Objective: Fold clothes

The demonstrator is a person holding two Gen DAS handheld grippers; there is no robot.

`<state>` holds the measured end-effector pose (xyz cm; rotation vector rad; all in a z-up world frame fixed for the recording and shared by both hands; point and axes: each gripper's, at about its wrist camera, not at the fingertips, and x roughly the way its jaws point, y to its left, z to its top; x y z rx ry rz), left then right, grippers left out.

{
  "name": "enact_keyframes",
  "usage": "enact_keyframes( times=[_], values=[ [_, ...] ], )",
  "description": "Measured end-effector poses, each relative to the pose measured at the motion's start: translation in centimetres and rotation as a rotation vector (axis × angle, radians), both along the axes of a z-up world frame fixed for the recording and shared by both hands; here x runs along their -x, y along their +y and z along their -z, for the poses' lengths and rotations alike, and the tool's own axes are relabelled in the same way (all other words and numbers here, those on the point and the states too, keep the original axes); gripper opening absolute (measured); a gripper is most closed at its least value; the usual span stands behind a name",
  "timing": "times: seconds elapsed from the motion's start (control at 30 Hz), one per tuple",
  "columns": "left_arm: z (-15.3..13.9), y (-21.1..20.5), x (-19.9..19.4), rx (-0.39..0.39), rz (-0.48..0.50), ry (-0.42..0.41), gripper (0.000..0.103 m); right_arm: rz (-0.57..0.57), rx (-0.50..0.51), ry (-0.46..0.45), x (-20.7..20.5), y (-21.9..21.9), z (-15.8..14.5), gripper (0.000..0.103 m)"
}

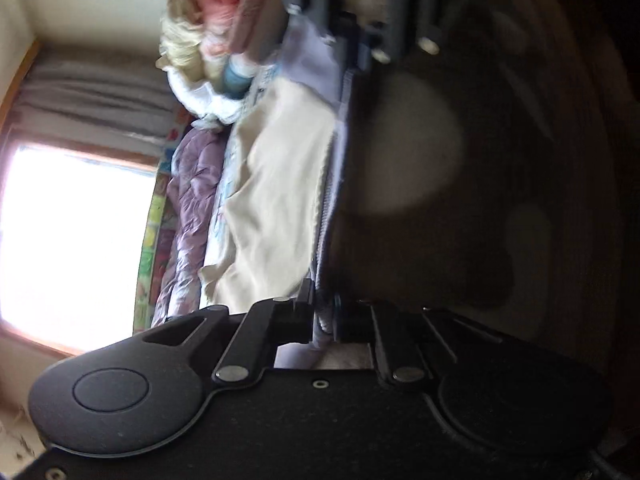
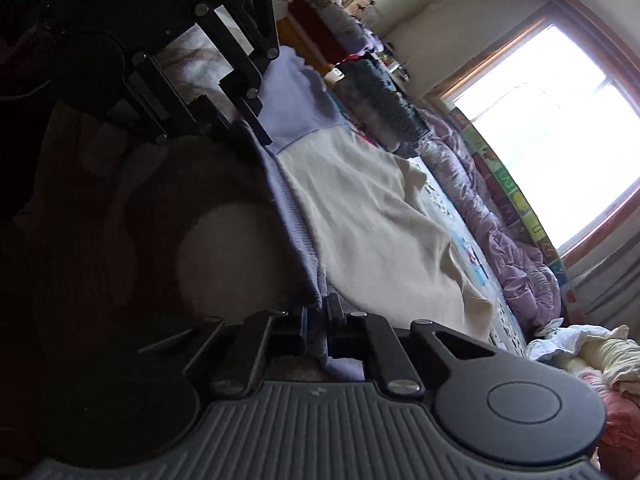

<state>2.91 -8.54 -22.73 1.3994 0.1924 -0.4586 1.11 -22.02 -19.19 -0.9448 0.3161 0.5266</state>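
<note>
A lilac knitted garment (image 1: 334,184) hangs stretched between my two grippers, its edge running across both views; it also shows in the right wrist view (image 2: 294,216). My left gripper (image 1: 324,312) is shut on its edge. My right gripper (image 2: 316,316) is shut on the same garment, and it also shows at the top of the left wrist view (image 1: 340,28). My left gripper also shows at the upper left of the right wrist view (image 2: 244,120). A cream cloth (image 1: 280,184) lies on the bed beyond the garment, and it also shows in the right wrist view (image 2: 380,232).
A purple quilt (image 2: 500,232) lies along the bed by a bright window (image 2: 552,128). A heap of clothes (image 1: 200,40) sits at the bed's end. Stacked bedding and shelves (image 2: 360,60) stand against the far wall. The garment's near side is dark.
</note>
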Motion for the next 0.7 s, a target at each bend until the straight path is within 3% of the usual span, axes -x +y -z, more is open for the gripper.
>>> enact_keyframes(
  times=[0.2,0.3,0.4,0.43,0.47,0.53,0.63,0.7],
  values=[
    [-0.6,0.4,0.5,-0.004,0.004,0.054,0.005,0.0,0.091,-0.066,1.3,0.6,1.1,0.015],
    [-2.4,1.4,0.8,0.054,-0.012,0.163,0.007,-0.012,0.036,-0.003,1.9,-0.3,-0.4,0.017],
    [-6.0,3.3,0.2,0.266,-0.064,0.302,0.03,-0.013,-0.077,0.041,2.6,-1.5,-2.6,0.018],
    [-7.1,3.9,-0.2,0.345,-0.082,0.314,0.042,-0.002,-0.156,0.055,2.5,-2.0,-3.5,0.018],
    [-8.1,4.4,-0.7,0.426,-0.103,0.312,0.047,0.013,-0.247,0.07,2.3,-2.4,-4.4,0.018],
    [-9.6,4.8,-2.2,0.585,-0.164,0.312,0.047,0.066,-0.399,0.102,1.0,-3.1,-5.8,0.018],
    [-10.9,5.0,-4.8,0.845,-0.24,0.376,0.047,0.157,-0.603,0.175,-1.7,-3.7,-6.6,0.018],
    [-10.8,5.0,-6.2,0.965,-0.292,0.408,0.047,0.216,-0.699,0.224,-3.3,-4.1,-6.1,0.018]
  ],
)
